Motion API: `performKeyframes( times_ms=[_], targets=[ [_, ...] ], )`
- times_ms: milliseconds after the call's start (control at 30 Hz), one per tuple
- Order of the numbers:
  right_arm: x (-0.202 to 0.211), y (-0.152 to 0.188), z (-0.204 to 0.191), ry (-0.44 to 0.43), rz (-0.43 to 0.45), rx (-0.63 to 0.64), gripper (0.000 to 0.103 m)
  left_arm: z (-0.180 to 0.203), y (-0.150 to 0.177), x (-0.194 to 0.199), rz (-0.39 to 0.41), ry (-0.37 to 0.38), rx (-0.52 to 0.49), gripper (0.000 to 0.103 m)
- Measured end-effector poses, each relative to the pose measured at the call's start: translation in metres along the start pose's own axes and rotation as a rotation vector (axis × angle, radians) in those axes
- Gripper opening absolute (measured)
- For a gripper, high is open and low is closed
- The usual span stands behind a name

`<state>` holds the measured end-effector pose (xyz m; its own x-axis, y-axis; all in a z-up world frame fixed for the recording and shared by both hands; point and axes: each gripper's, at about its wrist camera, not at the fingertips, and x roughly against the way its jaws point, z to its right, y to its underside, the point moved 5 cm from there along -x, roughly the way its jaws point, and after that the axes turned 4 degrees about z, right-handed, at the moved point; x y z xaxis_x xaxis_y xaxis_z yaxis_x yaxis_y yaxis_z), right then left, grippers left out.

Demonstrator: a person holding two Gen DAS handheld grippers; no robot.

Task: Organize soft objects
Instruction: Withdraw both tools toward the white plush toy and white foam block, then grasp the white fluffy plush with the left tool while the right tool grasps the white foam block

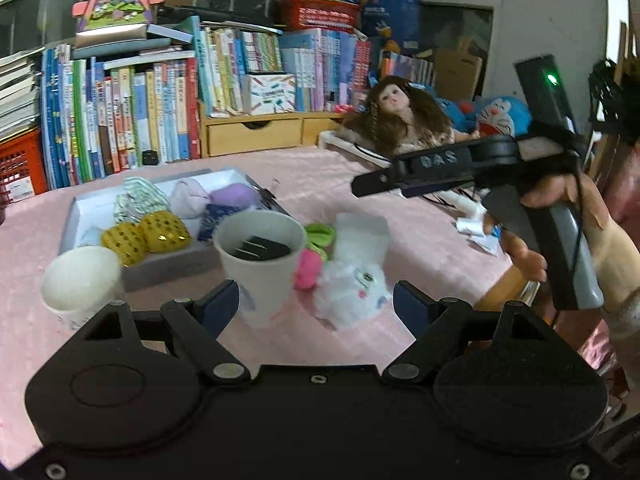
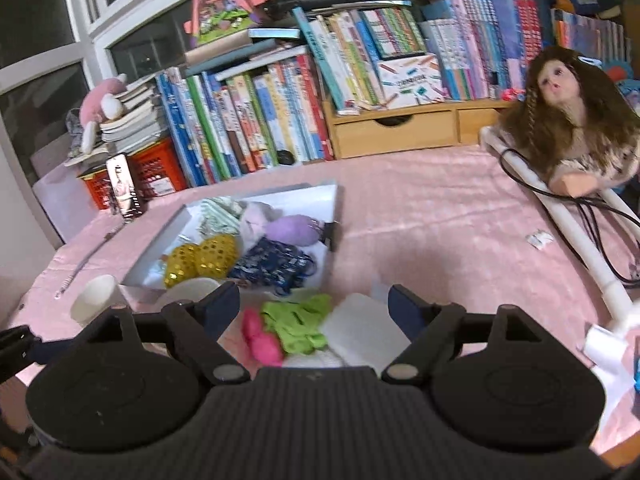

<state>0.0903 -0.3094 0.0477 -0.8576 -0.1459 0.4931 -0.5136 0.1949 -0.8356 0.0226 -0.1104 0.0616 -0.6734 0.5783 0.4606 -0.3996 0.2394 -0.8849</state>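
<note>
Both grippers hang open and empty. Just ahead of the right gripper [image 2: 314, 300] lie a green cloth [image 2: 298, 322] and pink toy [image 2: 260, 338], probably awaiting sorting; beyond them, the tray [image 2: 160, 236] already holds rolled socks [image 2: 202, 258]. The left gripper [image 1: 316, 300] faces a paper cup [image 1: 260, 256].

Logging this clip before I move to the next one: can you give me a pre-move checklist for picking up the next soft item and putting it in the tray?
1. Left hand-held gripper open and holding nothing: ok.
2. Right hand-held gripper open and holding nothing: ok.
3. Loose soft items still outside the tray: pink item, green item and white plush lie on the pink tablecloth: ok.
4. White tray has room: mostly filled with yellow sequined balls and other soft pieces; free space cannot tell.
5. Clear path for the left gripper: paper cup stands right before it, beside the plush: not ok.
</note>
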Motion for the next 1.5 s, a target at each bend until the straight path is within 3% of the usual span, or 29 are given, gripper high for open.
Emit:
performKeyframes(
  times_ms=[200, 467, 733, 1200, 1267, 1333, 1500],
  targets=[
    [-0.001, 0.008, 0.016, 0.012, 0.022, -0.035, 0.089, 0.029, 0.021, -0.019, -0.003, -0.006, -0.062, 0.083],
    [-0.005, 0.021, 0.027, -0.034, 0.130, -0.035, 0.090, 0.049, 0.046, -0.063, 0.005, -0.067, -0.071, 0.081],
    [-0.029, 0.035, 0.044, -0.072, 0.053, -0.081, 0.091, 0.057, 0.054, -0.097, 0.042, -0.134, -0.083, 0.080],
    [-0.062, 0.041, 0.050, -0.116, -0.038, -0.117, 0.094, 0.060, 0.055, -0.132, 0.017, -0.171, -0.037, 0.080],
    [-0.065, 0.042, 0.051, -0.120, -0.054, -0.128, 0.090, 0.059, 0.054, -0.136, 0.015, -0.179, -0.027, 0.080],
    [-0.066, 0.043, 0.051, -0.120, -0.073, -0.135, 0.079, 0.057, 0.053, -0.138, 0.014, -0.182, -0.019, 0.080],
    [-0.061, 0.044, 0.049, -0.128, -0.096, -0.143, 0.076, 0.055, 0.051, -0.142, 0.014, -0.179, 0.006, 0.080]
  ],
)
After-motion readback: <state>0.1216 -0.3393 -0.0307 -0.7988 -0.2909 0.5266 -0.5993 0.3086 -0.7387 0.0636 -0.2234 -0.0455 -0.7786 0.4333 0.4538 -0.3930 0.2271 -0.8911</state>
